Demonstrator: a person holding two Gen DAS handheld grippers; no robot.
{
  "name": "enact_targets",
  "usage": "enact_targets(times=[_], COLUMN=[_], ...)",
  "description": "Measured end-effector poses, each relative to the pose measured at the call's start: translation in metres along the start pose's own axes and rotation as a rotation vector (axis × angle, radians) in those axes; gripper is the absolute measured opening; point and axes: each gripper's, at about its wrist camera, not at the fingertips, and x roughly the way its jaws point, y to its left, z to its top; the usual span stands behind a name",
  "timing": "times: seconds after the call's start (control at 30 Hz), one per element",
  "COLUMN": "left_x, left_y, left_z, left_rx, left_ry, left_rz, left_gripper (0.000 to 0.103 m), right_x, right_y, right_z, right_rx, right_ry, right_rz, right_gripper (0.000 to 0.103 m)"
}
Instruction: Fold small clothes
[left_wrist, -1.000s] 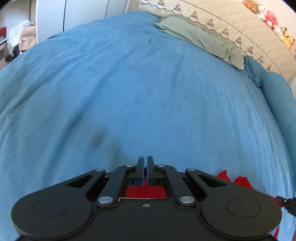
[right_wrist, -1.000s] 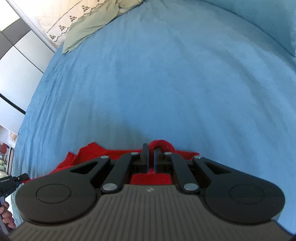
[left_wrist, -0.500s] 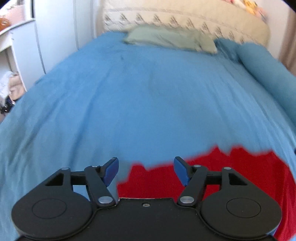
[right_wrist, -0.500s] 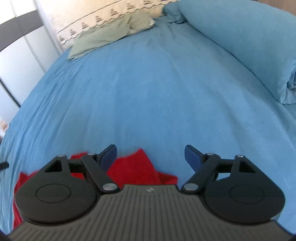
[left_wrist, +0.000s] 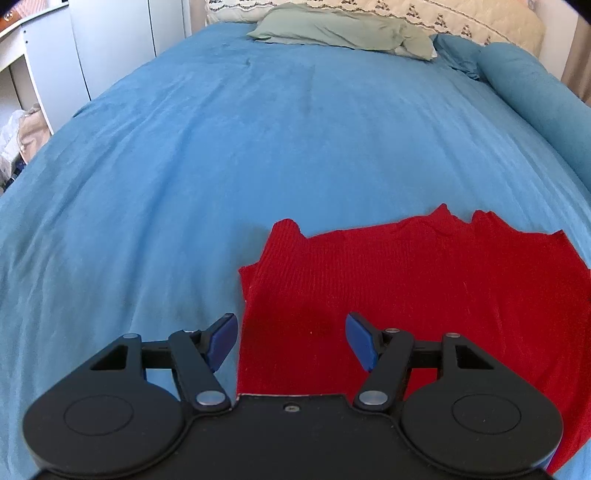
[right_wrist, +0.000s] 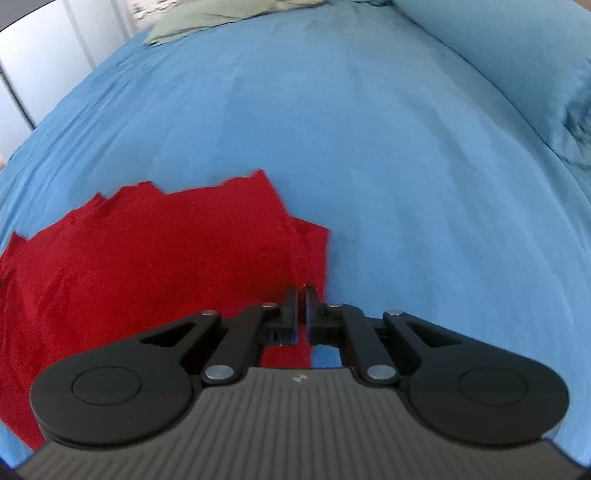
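A small red knit garment lies spread flat on the blue bedspread. My left gripper is open and empty, held above the garment's left edge. In the right wrist view the garment fills the lower left. My right gripper has its jaws nearly together at the garment's right edge. Red cloth shows around and below the fingertips, but I cannot tell whether any is pinched between them.
A green pillow and a patterned cream headboard cover lie at the far end of the bed. A rolled blue duvet runs along the right side, also in the right wrist view. White cabinets stand at left.
Both grippers opened and let the red garment go, then drew back and up so more of it shows. The right gripper has since closed again at the garment's right edge.
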Motion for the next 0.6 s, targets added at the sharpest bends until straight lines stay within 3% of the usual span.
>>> enact_targets(times=[0.2,0.23,0.33,0.37,0.6], left_x=[-0.035,-0.040,-0.046,-0.046,-0.038], left_y=[-0.019,-0.025,-0.039,-0.042,-0.053], left_z=[-0.005,-0.008,-0.024,-0.030,-0.079], left_rx=[0.069,0.089,0.122,0.122,0.124], left_ry=[-0.065,-0.068,-0.035,-0.018,0.061], left_rz=[0.003,-0.012,-0.073,-0.086,-0.073], left_gripper=[0.070,0.070,0.070,0.070,0.070], right_x=[-0.007,-0.016,-0.046,-0.052,-0.053], right_y=[0.005,0.008,0.026,0.031,0.063], right_z=[0.001,0.001,-0.010,-0.015,-0.079], right_rx=[0.017,0.011,-0.049,-0.068,-0.209], right_ry=[-0.022,-0.048,-0.128,-0.135,-0.068], right_rz=[-0.003,0.008,0.072,0.090,0.111], right_gripper=[0.021,0.026,0.055,0.059,0.066])
